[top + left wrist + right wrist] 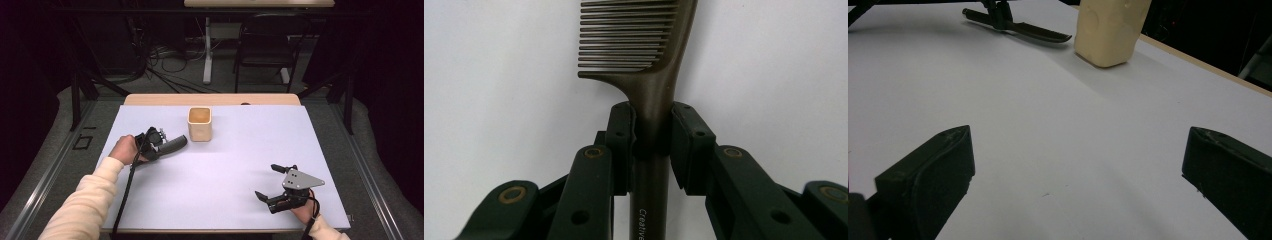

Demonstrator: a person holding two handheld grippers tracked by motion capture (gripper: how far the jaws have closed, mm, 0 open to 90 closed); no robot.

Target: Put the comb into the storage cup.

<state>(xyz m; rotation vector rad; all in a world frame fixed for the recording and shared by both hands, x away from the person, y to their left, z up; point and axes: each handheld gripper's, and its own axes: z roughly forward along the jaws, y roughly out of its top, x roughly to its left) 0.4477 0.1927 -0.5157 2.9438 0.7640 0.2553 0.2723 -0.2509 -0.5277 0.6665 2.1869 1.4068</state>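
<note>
A: Dark brown plastic, that comb [651, 95]. Where does it sit against the left gripper [159, 141]?

B: Right between its fingers [621, 145], which are clamped on the handle just below the teeth. The toothed end runs straight out past the fingertips, and the handle runs back between them toward the hand.

A: And what lies beyond the fingertips?

B: The wooden cup [200, 123], upright on the white table [240, 150], just past the comb's far tip and close beside it. In the right gripper view the comb lies low over the table, near level, its tip short of the cup.

A: The right gripper [275, 182]?

B: Its fingers [928, 180] are spread wide with nothing in them, bare table between them. The cup and comb are far ahead of those fingertips, well apart from them.
</note>
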